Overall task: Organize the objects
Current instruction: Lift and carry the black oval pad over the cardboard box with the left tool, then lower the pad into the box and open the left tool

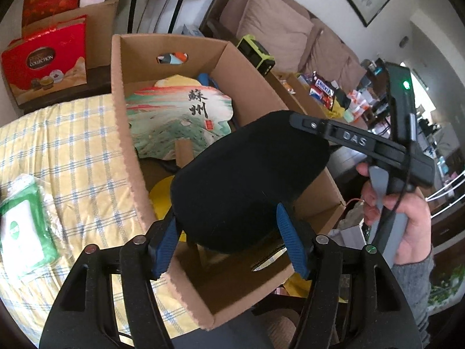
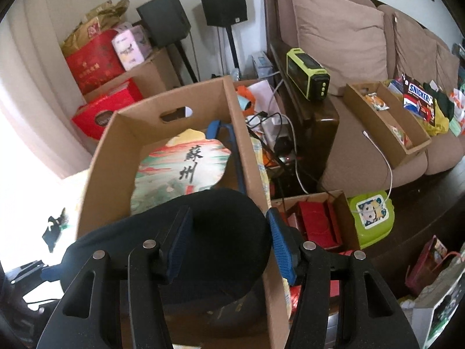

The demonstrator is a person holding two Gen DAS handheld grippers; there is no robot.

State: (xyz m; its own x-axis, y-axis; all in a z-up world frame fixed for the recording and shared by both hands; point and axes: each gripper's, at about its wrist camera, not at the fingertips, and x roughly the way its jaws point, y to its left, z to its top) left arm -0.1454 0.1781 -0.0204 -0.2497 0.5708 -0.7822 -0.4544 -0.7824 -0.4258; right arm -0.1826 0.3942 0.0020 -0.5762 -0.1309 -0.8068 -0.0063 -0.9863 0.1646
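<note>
A black cap (image 1: pixel 247 183) hangs over the open cardboard box (image 1: pixel 128 133). My left gripper (image 1: pixel 226 241) has its blue pads either side of the cap's lower edge and holds it. In the right wrist view the cap (image 2: pixel 221 232) lies between the pads of my right gripper (image 2: pixel 229 244), which also grips it above the box (image 2: pixel 247 157). The right gripper body (image 1: pixel 363 142) shows in the left wrist view, at the cap's far side. A painted paper fan (image 1: pixel 177 116) lies inside the box; it also shows in the right wrist view (image 2: pixel 180 171).
The box sits on a yellow checked cloth (image 1: pixel 58 151) with a green packet (image 1: pixel 23 232) to its left. Red gift boxes (image 1: pixel 46 61) stand behind. A brown sofa (image 2: pixel 348 43) with a snack tray (image 2: pixel 386 122), a green speaker (image 2: pixel 308 72) and a lower box of red items (image 2: pixel 316 224) lie to the right.
</note>
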